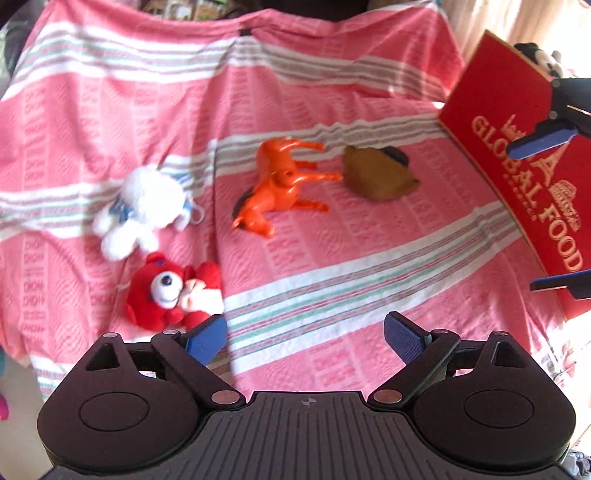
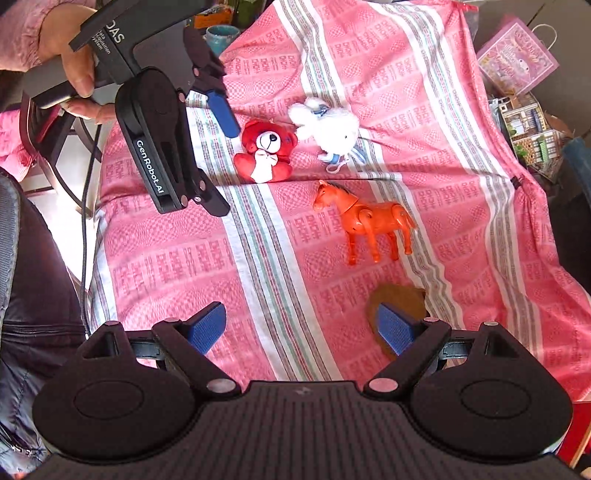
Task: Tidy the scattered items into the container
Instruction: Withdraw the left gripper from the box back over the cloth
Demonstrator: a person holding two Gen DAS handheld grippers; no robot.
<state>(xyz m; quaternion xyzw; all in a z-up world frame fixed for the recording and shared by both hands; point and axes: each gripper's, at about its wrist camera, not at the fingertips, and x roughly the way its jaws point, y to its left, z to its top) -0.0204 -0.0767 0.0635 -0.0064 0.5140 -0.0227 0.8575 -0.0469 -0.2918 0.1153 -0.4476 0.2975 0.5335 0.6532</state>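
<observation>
Several toys lie on a pink striped cloth: a red teddy bear, a white plush bunny, an orange plastic horse on its side, and a brown toy. A red "Global Food" box stands at the right. My left gripper is open and empty, just right of the teddy. My right gripper is open and empty; its right finger overlaps the brown toy. It also shows in the left wrist view in front of the box.
A black-and-white plush sits behind the red box. A pink gift bag, a printed house-pattern box and a teal mug lie beyond the cloth's edges. The person's hand holds the left gripper.
</observation>
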